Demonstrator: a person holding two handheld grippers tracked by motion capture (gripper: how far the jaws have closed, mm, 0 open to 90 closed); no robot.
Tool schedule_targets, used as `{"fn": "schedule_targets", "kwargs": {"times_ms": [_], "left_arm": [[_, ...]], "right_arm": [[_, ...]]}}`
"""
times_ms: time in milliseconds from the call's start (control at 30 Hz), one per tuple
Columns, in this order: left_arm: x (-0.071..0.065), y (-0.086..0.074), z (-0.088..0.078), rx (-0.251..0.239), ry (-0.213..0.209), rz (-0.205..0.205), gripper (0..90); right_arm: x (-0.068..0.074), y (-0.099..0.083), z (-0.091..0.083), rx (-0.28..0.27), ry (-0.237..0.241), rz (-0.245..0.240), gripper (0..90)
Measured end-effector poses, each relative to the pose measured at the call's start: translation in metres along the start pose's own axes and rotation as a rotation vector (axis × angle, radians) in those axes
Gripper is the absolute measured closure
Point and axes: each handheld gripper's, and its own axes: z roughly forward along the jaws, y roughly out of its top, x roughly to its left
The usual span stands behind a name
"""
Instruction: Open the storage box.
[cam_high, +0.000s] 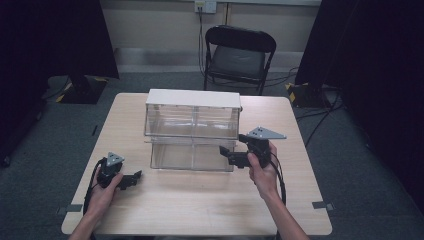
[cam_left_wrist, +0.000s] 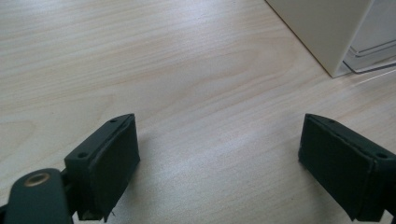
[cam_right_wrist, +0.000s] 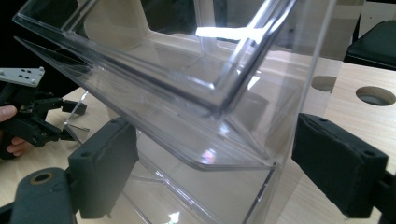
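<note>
1. The clear drawer cabinet (cam_high: 192, 131) is standing toward the far edge of the table (cam_high: 200, 200), midway between its left and right edges, white top on and two rows of see-through drawers facing the person.
2. The right gripper (cam_high: 226, 152) is reaching at the cabinet's front right corner, level with the lower row; in the right gripper view its jaws are standing wide apart on either side of a clear drawer front (cam_right_wrist: 187, 116), not yet closing on it.
3. The left gripper (cam_high: 134, 178) is resting low near the table's left front, well apart from the cabinet, jaws spread with bare wood between them.
4. To my eye the work is barely beginning: nothing is being gripped, and the drawer pull is all left to do.
</note>
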Motion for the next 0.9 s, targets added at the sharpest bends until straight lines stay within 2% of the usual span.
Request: {"fn": "schedule_targets", "kwargs": {"times_ms": [200,333,900], "left_arm": [[0.0000,0.0000,0.0000,0.000,0.001,0.000,11.7],[0.0000,0.0000,0.0000,0.000,0.000,0.000,11.7],[0.0000,0.0000,0.0000,0.000,0.000,0.000,11.7]], "right_arm": [[0.0000,0.0025,0.0021,0.007,0.011,0.011,13.8],[0.0010,0.0027,0.0017,0.009,0.004,-0.002,13.9],[0.0001,0.0020,0.0026,0.003,0.012,0.003,13.7]]}}
